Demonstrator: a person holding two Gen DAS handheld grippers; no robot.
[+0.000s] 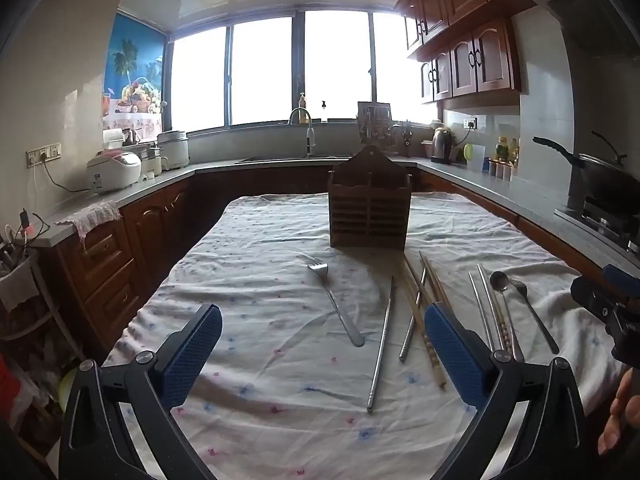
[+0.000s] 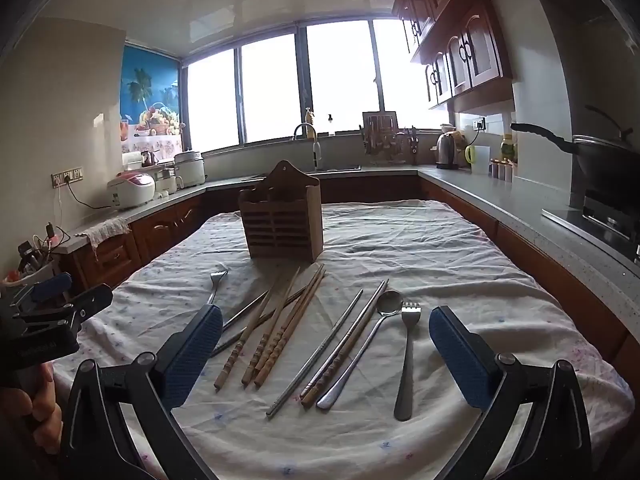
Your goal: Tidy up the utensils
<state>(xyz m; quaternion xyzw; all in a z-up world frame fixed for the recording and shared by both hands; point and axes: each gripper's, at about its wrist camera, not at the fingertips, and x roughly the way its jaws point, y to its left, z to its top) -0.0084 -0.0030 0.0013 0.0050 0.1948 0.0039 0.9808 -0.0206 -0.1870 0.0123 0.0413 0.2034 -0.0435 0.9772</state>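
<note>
A brown wooden utensil holder (image 1: pixel 370 208) (image 2: pixel 282 218) stands upright on the cloth-covered table (image 1: pixel 260 360). In front of it lie a steel fork (image 1: pixel 334 304), a steel chopstick (image 1: pixel 382 344), wooden chopsticks (image 2: pixel 276 332), steel chopsticks (image 2: pixel 324 352), a spoon (image 2: pixel 372 336) and a small dark-handled fork (image 2: pixel 407 356). My left gripper (image 1: pixel 323 348) is open and empty above the near table, over the fork and chopstick. My right gripper (image 2: pixel 326 350) is open and empty, hovering near the chopsticks, spoon and small fork.
Kitchen counters (image 2: pixel 500 200) ring the table on three sides, with rice cookers (image 1: pixel 114 170), a sink tap (image 1: pixel 306 128), a kettle (image 2: pixel 446 148) and a wok (image 2: pixel 600 160) on the stove. The table's cloth hangs over its edges.
</note>
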